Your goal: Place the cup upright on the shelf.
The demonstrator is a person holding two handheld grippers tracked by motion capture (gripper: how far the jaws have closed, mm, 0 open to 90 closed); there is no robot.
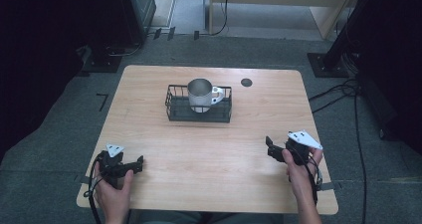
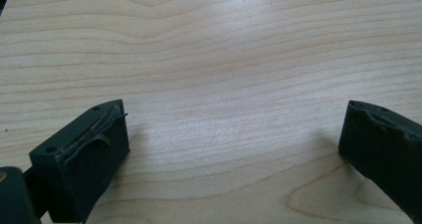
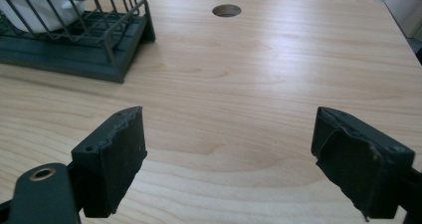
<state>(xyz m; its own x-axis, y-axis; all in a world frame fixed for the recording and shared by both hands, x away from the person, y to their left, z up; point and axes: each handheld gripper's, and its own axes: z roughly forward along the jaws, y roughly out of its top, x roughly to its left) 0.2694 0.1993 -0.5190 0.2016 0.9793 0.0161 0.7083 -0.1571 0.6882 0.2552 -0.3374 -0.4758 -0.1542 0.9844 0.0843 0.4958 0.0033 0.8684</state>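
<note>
Mug (image 1: 201, 95) sits in the basket (image 1: 173, 104) near the surface's far edge, its base hidden; both claws, left (image 1: 141, 163) and right (image 1: 269, 145), gape wide, empty.

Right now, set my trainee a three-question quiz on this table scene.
1. True or false: the mug stands inside the wire basket.
2. Which way does the mug's handle point in the high view? A) toward the picture's left B) toward the picture's right C) straight at the person
3. Fill in: the left gripper and the right gripper both have their jaws ____, with nothing between them.

Key:
1. True. It stands upright in the basket on the table.
2. B.
3. Open; bare wood shows between each pair of jaws.
</note>
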